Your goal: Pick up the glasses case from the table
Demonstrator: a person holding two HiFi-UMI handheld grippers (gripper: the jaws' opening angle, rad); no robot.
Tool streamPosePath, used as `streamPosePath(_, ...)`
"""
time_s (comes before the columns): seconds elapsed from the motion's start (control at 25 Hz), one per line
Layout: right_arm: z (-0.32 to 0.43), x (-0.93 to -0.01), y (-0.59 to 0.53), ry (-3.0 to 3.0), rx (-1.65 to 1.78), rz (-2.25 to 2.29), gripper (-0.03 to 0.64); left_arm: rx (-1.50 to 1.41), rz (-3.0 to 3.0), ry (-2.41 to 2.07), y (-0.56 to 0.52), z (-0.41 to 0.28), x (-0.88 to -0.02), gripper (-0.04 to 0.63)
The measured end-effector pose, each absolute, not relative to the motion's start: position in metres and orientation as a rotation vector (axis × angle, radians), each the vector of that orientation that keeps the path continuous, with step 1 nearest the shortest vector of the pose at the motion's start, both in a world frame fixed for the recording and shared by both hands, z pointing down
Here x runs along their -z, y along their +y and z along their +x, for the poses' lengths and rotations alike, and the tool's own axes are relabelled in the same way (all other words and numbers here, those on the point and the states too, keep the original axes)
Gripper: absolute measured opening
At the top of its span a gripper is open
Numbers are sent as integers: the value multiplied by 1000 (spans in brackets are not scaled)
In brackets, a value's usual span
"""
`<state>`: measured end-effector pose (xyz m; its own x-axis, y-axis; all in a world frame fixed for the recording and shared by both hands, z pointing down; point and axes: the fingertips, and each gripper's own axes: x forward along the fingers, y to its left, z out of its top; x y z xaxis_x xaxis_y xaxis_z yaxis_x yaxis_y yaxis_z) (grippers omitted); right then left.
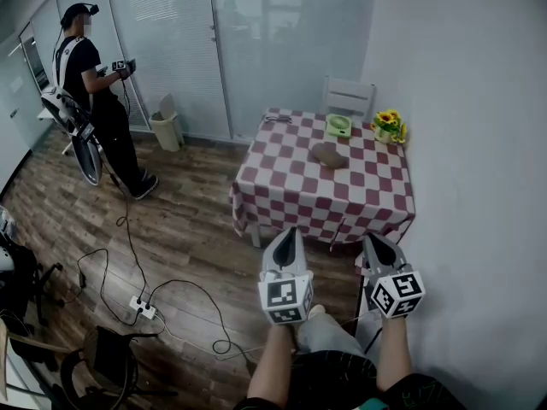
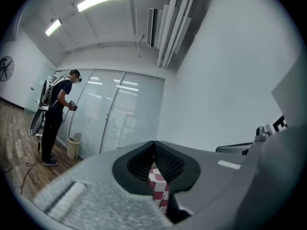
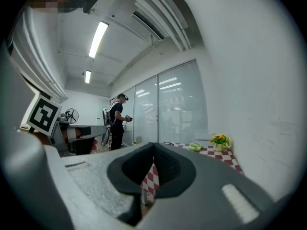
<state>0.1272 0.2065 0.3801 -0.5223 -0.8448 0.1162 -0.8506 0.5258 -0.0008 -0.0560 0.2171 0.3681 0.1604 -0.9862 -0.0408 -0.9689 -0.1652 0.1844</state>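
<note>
The glasses case [image 1: 328,154], a brown oblong, lies in the middle of the red-and-white checked table [image 1: 291,196], well ahead of both grippers. My left gripper [image 1: 286,234] and right gripper [image 1: 374,240] are held side by side short of the table's near edge, both shut and holding nothing. In the left gripper view the left gripper [image 2: 153,144] has its jaws meeting at the tips, with a strip of checked cloth [image 2: 159,187] showing below them. The right gripper [image 3: 153,145] looks the same in its own view. The case does not show in either gripper view.
Also on the table are a green dish [image 1: 338,125], a pot of yellow flowers [image 1: 389,126] and a pair of glasses [image 1: 275,119]. A white chair [image 1: 348,96] stands behind it, the wall on its right. A person [image 1: 96,101], a bin [image 1: 167,127] and floor cables [image 1: 144,307] are at the left.
</note>
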Motion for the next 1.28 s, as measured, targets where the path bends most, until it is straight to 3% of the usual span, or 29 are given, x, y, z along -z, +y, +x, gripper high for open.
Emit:
streamPosePath(0.48,128,-403,133,-2680,-166,1506,5,74,2336,-1959,149,-48,-384,11)
streamPosePath(0.84,186,-444,31,-2566,-340,1651,5,-142,2339,-1923,56,-18,-420,11)
streamPosePath(1.28,185,-456,-92,-2530,-194,1506,5,-348,2345,-1910,-69,9,-432,11)
